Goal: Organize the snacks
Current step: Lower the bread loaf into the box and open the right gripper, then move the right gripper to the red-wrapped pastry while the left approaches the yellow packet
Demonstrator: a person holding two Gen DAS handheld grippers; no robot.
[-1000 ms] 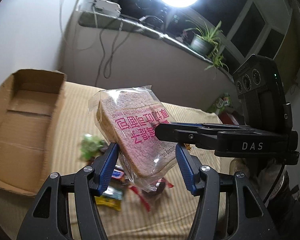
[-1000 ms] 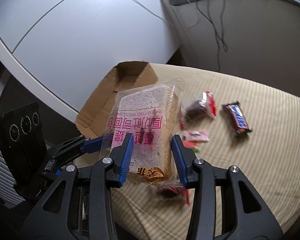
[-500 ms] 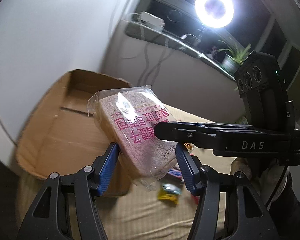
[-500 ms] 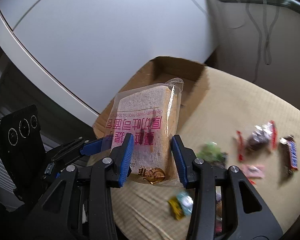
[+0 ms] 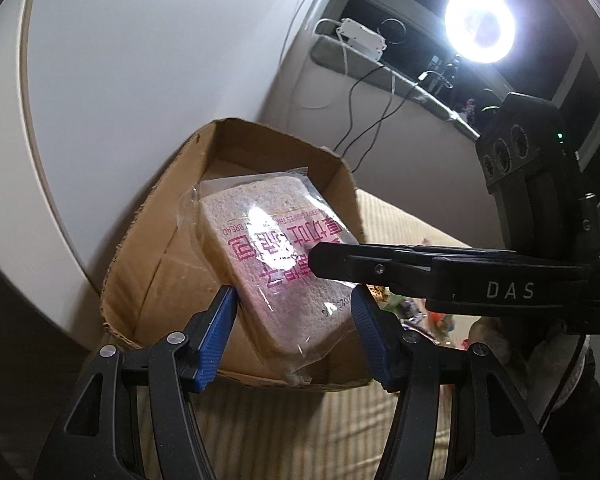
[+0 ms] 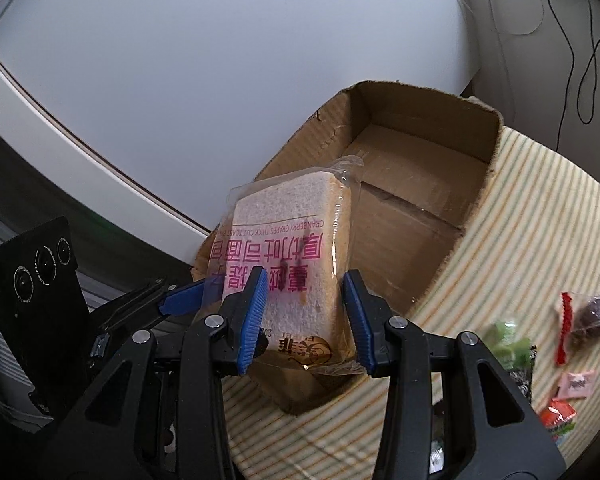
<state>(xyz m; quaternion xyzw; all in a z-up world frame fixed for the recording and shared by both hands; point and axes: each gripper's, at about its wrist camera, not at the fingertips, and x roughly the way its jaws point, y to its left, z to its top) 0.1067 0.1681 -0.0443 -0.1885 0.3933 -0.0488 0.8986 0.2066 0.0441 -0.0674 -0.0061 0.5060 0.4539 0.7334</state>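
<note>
Both of your tongs are clamped on the same thing: the left tongs (image 5: 294,330) pinch the lower end of the bread packet (image 5: 278,256) between their blue pads, and the right tongs (image 6: 305,320) squeeze its two broad faces from the other side, so the wrapped slice stands nearly upright between them, printed face toward the right camera. You are in the carrying step, with the packet held in the air just ahead of both tongs and over the near rim of the open cardboard box (image 6: 416,184), whose floor looks bare beyond it. In my judgement the next move is to push the packet forward past the rim, lower it until it rests on the cardboard, and only then let both tongs open; release one pair while the other is still clamped and the soft slice may twist or tear its thin wrapper. Off to the right of the right tongs, the loose snacks (image 6: 580,320) lie scattered on the striped bench (image 6: 540,208), waiting their turn. Compared with a second ago, the grip on the packet looks unchanged, but you have swung both tongs leftward: the box, which then sat well off to the side, now fills the view directly behind the packet, and the scattered wrappers have slid away toward the right edge.
</note>
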